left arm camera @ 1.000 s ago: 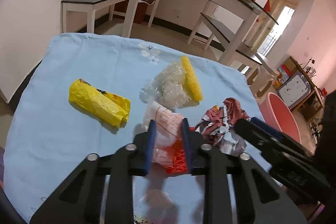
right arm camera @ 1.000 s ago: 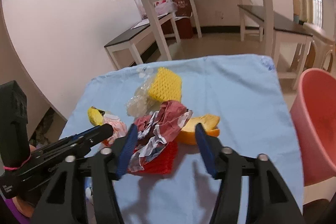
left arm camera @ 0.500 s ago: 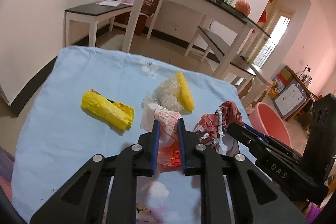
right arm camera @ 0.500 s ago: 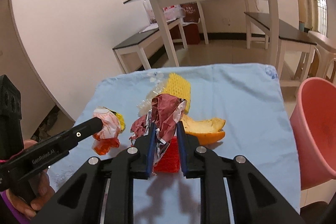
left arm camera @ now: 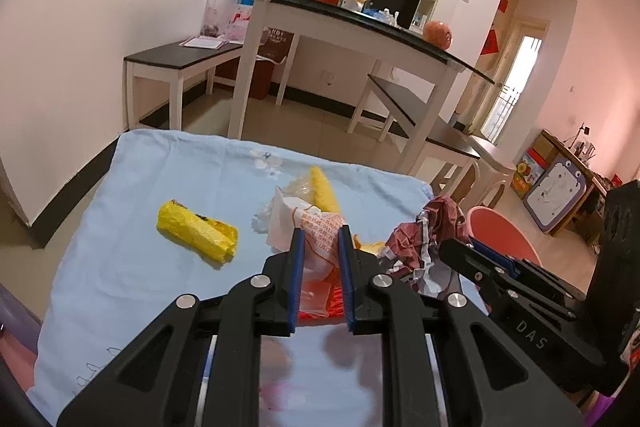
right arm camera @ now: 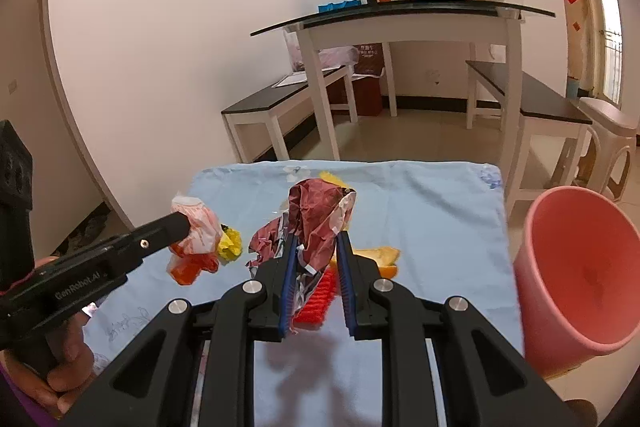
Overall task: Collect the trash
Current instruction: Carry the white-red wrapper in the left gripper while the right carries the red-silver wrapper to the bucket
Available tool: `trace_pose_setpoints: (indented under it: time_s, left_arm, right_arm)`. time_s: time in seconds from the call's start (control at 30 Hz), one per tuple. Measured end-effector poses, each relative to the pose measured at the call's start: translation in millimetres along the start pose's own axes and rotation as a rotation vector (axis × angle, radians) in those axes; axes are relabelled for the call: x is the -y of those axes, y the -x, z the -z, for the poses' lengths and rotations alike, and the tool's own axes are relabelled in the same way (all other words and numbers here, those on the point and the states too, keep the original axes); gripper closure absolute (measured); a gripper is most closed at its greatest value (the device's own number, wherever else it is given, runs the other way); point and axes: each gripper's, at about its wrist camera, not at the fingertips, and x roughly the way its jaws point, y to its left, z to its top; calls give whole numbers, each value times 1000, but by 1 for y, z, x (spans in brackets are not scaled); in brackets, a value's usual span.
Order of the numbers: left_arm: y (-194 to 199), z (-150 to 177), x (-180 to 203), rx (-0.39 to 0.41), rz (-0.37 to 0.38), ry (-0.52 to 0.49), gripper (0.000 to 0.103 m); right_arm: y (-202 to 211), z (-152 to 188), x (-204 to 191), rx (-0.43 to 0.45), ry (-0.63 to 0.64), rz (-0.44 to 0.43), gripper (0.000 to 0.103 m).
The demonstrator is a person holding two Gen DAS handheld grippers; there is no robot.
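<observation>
Blue cloth: pale blue fabric covers the table (right arm camera: 440,195); we work near its front edge, with the litter gathered in the middle.
Pink bin: the pink bin (right arm camera: 576,279) stands off the table's right edge, mouth tilted toward us; we judge it the target for both loads.
Yellow wrapper: the yellow wrapper (left arm camera: 196,235) lies alone toward the left edge, not yet collected.
Maroon wrapper: the crumpled maroon wrapper (right arm camera: 316,223) is pinched in the right gripper (right arm camera: 316,267), jaws pressed on its lower folds, clear of the cloth.
White bag: the white printed bag (left arm camera: 316,231) is pinched in the left gripper (left arm camera: 319,259), jaws closed on it.
Leftovers: the orange peel (right arm camera: 380,257) and red mesh (right arm camera: 318,301) lie on the cloth under the right gripper.
Doing it well: we judge the carry should keep both pinches firm and bring each piece right over the bin's mouth before letting go, since light wrappers drift.
</observation>
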Motion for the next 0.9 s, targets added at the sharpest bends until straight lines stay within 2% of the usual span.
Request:
trace_pose_setpoints:
  time_s: [0.47,0.9]
  left_arm:
    - [-14,-3,43,-7,56,-38,87]
    - [-37,-12,105,-12,158,-98,87]
  right_arm:
    - [28,-1,54,53,-74,84,84]
    - [68,-2,141,122,-200,202,84]
